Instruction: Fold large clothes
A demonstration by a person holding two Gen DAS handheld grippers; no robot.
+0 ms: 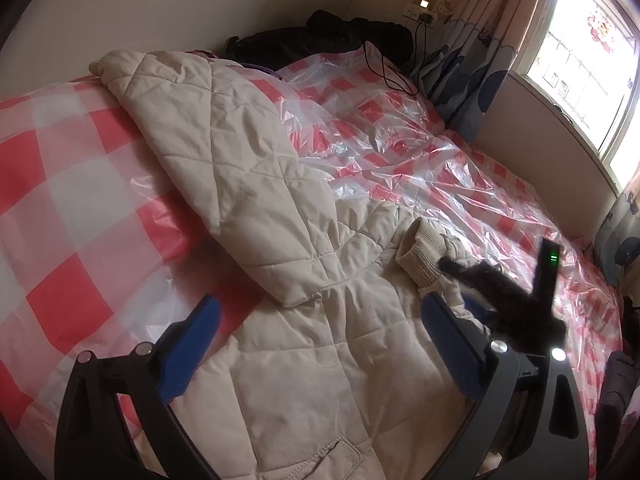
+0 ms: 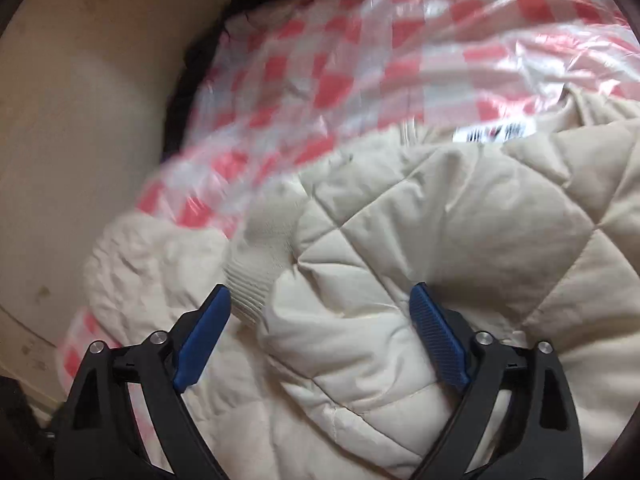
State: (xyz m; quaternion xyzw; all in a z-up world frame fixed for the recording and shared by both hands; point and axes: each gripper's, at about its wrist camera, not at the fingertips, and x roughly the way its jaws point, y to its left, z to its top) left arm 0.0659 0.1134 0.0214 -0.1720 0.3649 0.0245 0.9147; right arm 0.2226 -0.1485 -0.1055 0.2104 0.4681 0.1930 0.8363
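Here, one quilted coat (image 1: 304, 280), two ribbed cuffs (image 1: 422, 252)

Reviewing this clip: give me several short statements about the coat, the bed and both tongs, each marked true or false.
1. The quilted coat is cream. True.
2. The bed cover is plain blue. False: it is red and white check under clear plastic.
3. The right tongs are shut on the ribbed cuff. False: they stand open over the coat.
4. The left tongs are open. True.
5. A window is in view. True.
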